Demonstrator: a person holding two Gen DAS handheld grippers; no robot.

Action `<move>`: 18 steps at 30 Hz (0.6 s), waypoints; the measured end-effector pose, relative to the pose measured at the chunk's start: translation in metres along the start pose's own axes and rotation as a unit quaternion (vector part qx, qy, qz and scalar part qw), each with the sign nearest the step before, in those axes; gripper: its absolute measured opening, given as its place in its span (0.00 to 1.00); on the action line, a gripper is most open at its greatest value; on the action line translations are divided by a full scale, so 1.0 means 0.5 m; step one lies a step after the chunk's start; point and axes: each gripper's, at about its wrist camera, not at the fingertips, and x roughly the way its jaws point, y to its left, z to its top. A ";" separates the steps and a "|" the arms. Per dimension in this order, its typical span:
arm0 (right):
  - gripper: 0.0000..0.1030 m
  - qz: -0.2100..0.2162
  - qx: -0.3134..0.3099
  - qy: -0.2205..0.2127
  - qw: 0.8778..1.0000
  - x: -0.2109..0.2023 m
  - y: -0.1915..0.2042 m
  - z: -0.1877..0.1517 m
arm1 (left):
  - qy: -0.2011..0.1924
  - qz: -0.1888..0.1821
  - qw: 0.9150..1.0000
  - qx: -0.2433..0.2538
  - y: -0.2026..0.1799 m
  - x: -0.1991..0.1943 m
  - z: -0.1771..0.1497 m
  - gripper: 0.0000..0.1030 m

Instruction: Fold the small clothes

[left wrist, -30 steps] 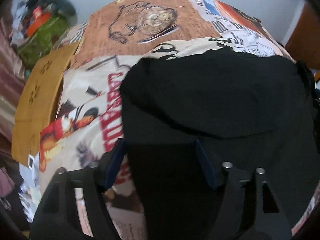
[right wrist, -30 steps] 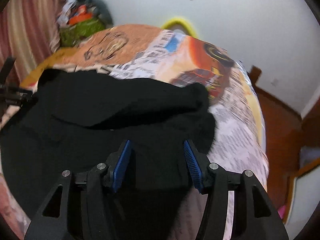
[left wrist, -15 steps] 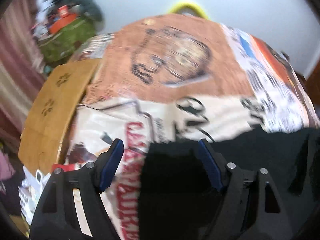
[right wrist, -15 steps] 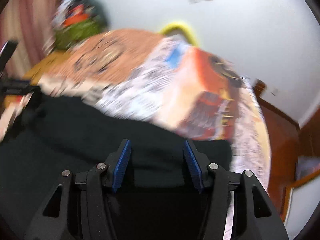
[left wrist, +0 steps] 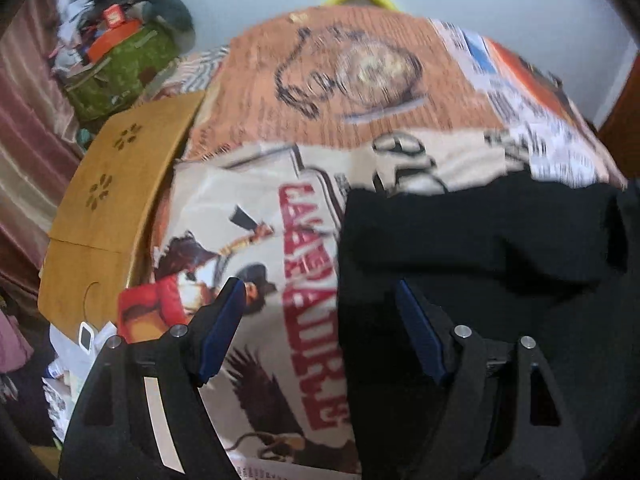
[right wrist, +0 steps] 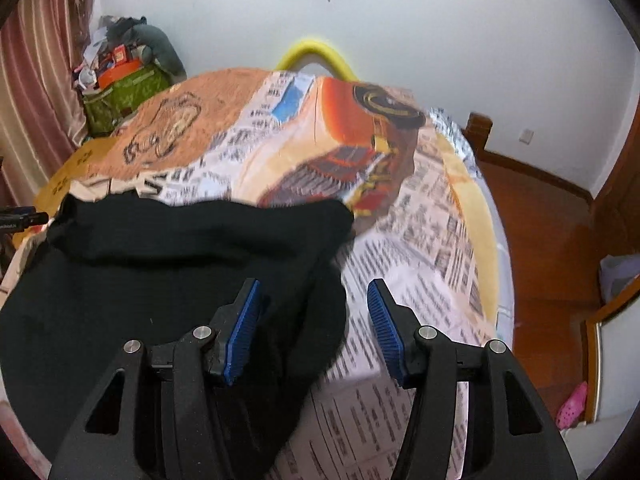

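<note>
A black garment (right wrist: 168,280) of soft, plain fabric lies on a bed cover printed with newspaper text and pictures (right wrist: 420,248). Its far part is doubled over the near part, forming a thick rounded fold along the far edge. In the left wrist view the same cloth (left wrist: 480,264) fills the right side, its left edge running straight across the print.

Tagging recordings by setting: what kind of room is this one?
Probably a bedroom at home: a printed bedsheet covers what looks like a bed, striped curtains hang at the side, and a black garment lies on it.
</note>
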 end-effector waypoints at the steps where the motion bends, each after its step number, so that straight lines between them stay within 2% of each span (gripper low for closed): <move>1: 0.50 0.001 0.002 0.003 1.000 0.005 -0.002 0.000 | 0.005 -0.004 1.000 0.005 -0.008 0.009 0.000 0.74; 5: 0.49 0.020 0.025 0.003 0.999 0.026 -0.011 0.018 | 0.009 -0.037 0.999 -0.006 -0.027 0.039 0.025 0.74; 7: 0.49 0.028 0.037 0.001 0.999 0.039 -0.014 0.031 | 0.013 -0.073 0.997 -0.033 -0.027 0.056 0.046 0.61; 8: 0.49 0.033 0.044 0.004 0.998 0.049 -0.016 0.038 | 0.018 -0.088 0.995 -0.045 -0.027 0.066 0.055 0.49; 9: 0.48 0.036 0.051 0.007 0.998 0.059 -0.018 0.043 | 0.026 -0.102 0.993 -0.057 -0.027 0.079 0.064 0.32; 10: 0.44 0.037 0.055 0.009 0.998 0.066 -0.019 0.045 | 0.029 -0.103 0.992 -0.062 -0.031 0.087 0.070 0.22; 11: 0.33 0.040 0.060 0.009 0.997 0.073 -0.020 0.047 | 0.030 -0.097 0.993 -0.064 -0.033 0.094 0.074 0.15; 12: 0.24 0.042 0.065 0.010 0.997 0.080 -0.022 0.046 | 0.026 -0.092 0.993 -0.065 -0.035 0.096 0.076 0.12; 14: 0.13 0.037 0.068 0.003 0.997 0.082 -0.025 0.042 | 0.010 -0.083 0.994 -0.071 -0.035 0.091 0.077 0.08; 18: 0.09 0.029 0.074 -0.015 0.997 0.074 -0.038 0.033 | -0.013 -0.071 0.993 -0.095 -0.016 0.077 0.078 0.05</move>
